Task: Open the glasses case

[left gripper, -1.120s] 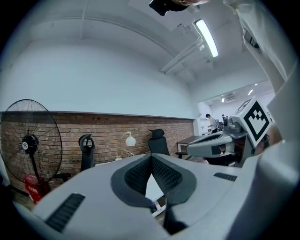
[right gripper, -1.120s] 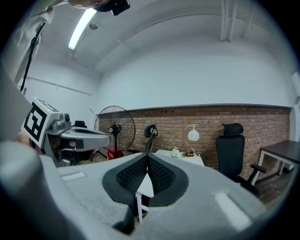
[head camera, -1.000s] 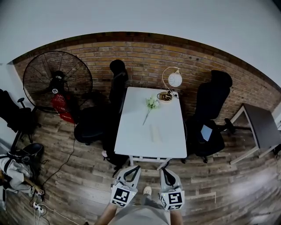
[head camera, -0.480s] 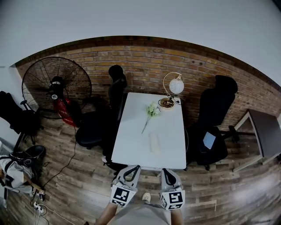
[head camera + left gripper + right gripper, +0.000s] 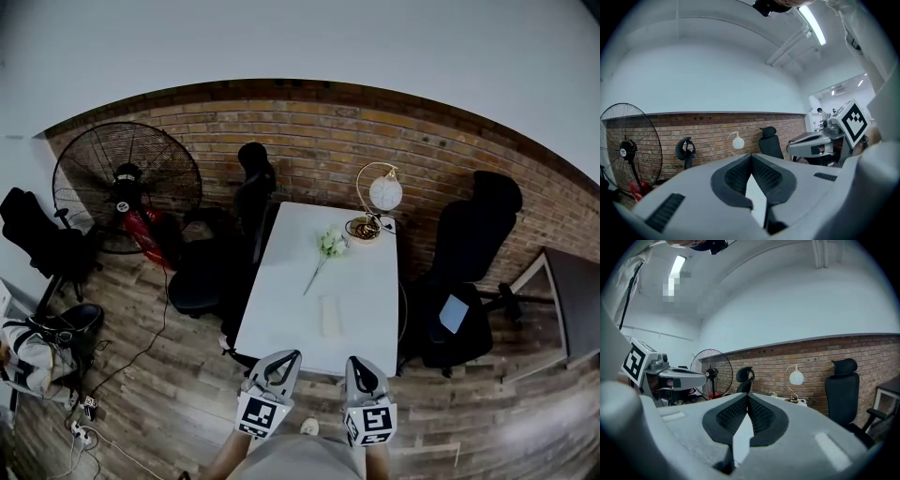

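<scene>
A brick wall topped by pale plaster backs the room, with dark wood planks underfoot. A white rectangular counter (image 5: 281, 300) stands in front of you, its short near edge facing you.

The pale oblong glasses case (image 5: 329, 316) lies closed on the near half of the counter, slightly right of the middle, lengthwise toward the far edge. Beyond it lies a white flower with a green stem (image 5: 323, 249), and a gold arched lamp with a white globe shade (image 5: 379, 201) stands at the far right corner. A large black pedestal fan (image 5: 127, 183) stands on the floor well to the left.

Your left hand-held gripper (image 5: 281, 358) (image 5: 751, 157) has its jaws closed on nothing. Your right hand-held gripper (image 5: 357, 366) (image 5: 747, 396) is likewise closed and empty. Both are at the counter's near edge, apart from the case.
</scene>
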Demonstrator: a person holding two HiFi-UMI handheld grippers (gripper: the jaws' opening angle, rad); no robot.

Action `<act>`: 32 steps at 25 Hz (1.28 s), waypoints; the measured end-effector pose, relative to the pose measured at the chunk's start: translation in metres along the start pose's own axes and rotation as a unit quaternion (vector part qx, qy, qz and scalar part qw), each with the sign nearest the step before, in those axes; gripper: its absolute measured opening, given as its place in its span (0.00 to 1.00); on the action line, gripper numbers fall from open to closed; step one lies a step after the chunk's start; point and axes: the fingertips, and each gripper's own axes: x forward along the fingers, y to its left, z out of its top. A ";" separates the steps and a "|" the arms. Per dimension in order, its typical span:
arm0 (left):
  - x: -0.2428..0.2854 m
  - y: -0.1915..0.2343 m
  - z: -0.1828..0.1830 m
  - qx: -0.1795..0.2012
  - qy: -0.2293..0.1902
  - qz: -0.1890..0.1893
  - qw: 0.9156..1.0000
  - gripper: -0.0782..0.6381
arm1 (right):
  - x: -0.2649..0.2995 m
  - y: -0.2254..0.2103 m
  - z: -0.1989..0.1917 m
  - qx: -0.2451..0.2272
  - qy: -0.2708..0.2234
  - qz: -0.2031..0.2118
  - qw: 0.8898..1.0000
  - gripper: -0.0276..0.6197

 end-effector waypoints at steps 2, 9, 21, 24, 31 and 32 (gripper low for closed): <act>0.007 0.001 0.000 0.000 0.003 0.005 1.000 0.11 | 0.004 -0.006 0.000 0.004 0.002 0.003 1.000 0.05; 0.024 -0.005 0.001 -0.001 0.015 0.021 1.000 0.12 | 0.012 -0.030 -0.003 0.009 0.004 0.022 1.000 0.05; 0.045 -0.002 -0.004 -0.002 0.020 0.025 0.999 0.11 | 0.025 -0.049 -0.002 0.012 0.002 0.023 1.000 0.05; 0.046 0.000 -0.008 -0.009 0.021 0.025 0.999 0.11 | 0.030 -0.046 -0.003 0.008 0.007 0.028 1.000 0.05; 0.067 0.021 -0.008 -0.008 0.010 0.016 1.000 0.11 | 0.051 -0.050 0.000 -0.004 0.009 0.023 1.000 0.05; 0.071 0.024 -0.008 -0.007 0.009 0.014 1.000 0.11 | 0.055 -0.051 0.001 -0.005 0.010 0.020 1.000 0.05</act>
